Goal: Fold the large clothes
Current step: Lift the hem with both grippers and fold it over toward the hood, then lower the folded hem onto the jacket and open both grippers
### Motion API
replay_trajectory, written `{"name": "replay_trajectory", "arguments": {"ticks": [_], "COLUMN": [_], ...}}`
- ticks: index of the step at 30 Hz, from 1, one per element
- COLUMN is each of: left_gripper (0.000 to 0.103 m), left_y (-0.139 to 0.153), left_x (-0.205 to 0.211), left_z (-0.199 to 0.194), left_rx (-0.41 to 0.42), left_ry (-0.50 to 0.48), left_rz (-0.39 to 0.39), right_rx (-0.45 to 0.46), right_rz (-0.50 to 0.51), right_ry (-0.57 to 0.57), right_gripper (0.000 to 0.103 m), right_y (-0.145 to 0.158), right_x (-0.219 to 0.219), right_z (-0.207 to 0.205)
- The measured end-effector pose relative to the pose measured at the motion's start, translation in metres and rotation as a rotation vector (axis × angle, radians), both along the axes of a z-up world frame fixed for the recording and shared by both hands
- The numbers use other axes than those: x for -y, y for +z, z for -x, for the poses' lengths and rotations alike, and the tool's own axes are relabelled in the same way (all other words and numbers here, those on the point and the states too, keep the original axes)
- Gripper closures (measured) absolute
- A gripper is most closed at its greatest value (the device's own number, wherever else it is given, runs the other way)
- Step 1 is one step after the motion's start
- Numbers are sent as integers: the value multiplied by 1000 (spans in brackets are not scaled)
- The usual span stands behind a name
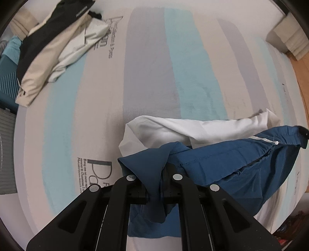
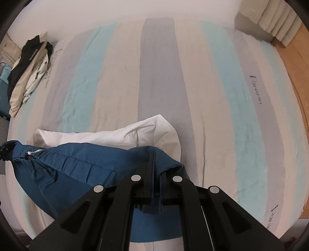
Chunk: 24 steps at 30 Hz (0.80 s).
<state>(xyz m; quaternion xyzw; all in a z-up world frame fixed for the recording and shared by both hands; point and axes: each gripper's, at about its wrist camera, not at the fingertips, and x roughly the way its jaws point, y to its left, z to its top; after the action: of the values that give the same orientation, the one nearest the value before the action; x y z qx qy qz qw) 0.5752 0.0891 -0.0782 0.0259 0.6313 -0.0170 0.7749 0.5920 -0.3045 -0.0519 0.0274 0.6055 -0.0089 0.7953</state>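
A blue garment (image 1: 227, 166) with a gathered waistband and white drawstring hangs stretched between my two grippers above the bed. My left gripper (image 1: 154, 185) is shut on one corner of it, a fold bunched between the pads. In the right wrist view my right gripper (image 2: 156, 173) is shut on the other end of the blue garment (image 2: 81, 170). A white garment (image 1: 185, 131) lies crumpled on the sheet just beyond the blue one, also seen as the white garment (image 2: 119, 135). The far tip of my right gripper (image 1: 302, 136) shows at the right edge.
The striped bed sheet (image 1: 150, 73) in grey, teal and beige spreads ahead. A pile of black, beige and white clothes (image 1: 48, 48) lies at the far left corner, pile (image 2: 29, 71). Wooden floor (image 2: 289, 63) and pale curtains (image 2: 276, 17) border the right side.
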Motion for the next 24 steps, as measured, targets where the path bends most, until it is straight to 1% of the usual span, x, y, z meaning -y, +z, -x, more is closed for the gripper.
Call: {"name": "replay_trajectory", "arguments": {"ticks": [5, 9, 15, 19, 24], "left_gripper": [97, 97, 97, 97, 97], "left_y": [-25, -42, -77, -91, -105], "left_x": [6, 8, 6, 6, 8], "left_z": [-14, -24, -35, -37, -38], "left_rx": [-21, -22, -26, -23, -10], "left_ry": [-13, 7, 16, 14, -4], "left_rz": [-24, -18, -33, -35, -40], "right_rx": [-26, -40, -49, -58, -44], "right_rz": [2, 2, 9, 15, 33], "right_ry": [-6, -9, -1, -2, -2], "right_gripper": [101, 101, 101, 101, 101], "right_y": [-23, -43, -70, -87, -102], "right_x": [-2, -3, -5, -6, -7], "right_z": [-15, -25, -36, -39, -36]}}
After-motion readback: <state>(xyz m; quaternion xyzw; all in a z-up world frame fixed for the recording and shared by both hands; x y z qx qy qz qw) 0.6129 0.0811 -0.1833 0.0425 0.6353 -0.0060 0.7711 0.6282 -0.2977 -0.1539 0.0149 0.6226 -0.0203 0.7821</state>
